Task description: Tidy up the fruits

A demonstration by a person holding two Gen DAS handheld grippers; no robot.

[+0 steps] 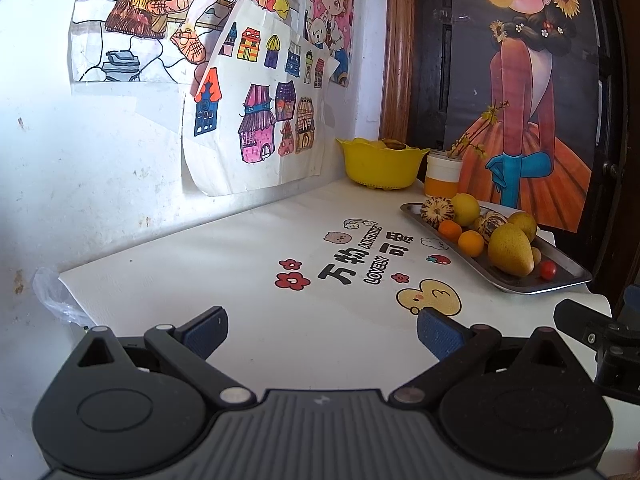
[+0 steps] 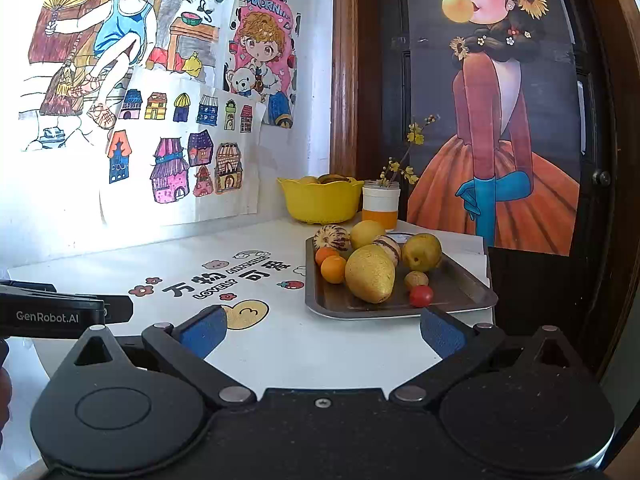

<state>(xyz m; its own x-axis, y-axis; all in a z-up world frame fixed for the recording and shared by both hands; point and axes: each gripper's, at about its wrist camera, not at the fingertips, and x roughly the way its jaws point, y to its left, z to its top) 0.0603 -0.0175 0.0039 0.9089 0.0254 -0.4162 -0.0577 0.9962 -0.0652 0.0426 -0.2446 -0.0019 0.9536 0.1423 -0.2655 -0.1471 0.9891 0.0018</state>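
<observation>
A shallow, shiny metal tray (image 2: pixel 460 284) with rounded corners sits at the far right of the white bench (image 2: pixel 280 344), close to its right edge. On it lie a large, matte, pear-shaped yellow fruit (image 2: pixel 370 274), two smooth oranges (image 2: pixel 333 269) touching each other at its left, two cream melons with dark stripes (image 2: pixel 331 237), a round yellow fruit (image 2: pixel 367 233), a speckled yellow-green pear (image 2: pixel 421 252), a small brown nut-like fruit (image 2: pixel 416 280) and a glossy cherry tomato (image 2: pixel 421 295). Behind the tray stand a yellow plastic bowl (image 2: pixel 319 200) with a scalloped rim, fruit showing inside, and a white-and-orange cup (image 2: pixel 380 204) holding a flowering twig. Paper drawings (image 2: pixel 176 160) hang on the white wall at left; a poster (image 2: pixel 500 120) covers the dark door at right.

The left hand-held gripper (image 1: pixel 322 334) hovers over bare bench, its blue textured pads spread wide and empty. The right hand-held gripper (image 2: pixel 322 330) is likewise spread apart with nothing between, near the tray's front rim. The bench's left half, with printed cartoons (image 2: pixel 240 276), is open.
</observation>
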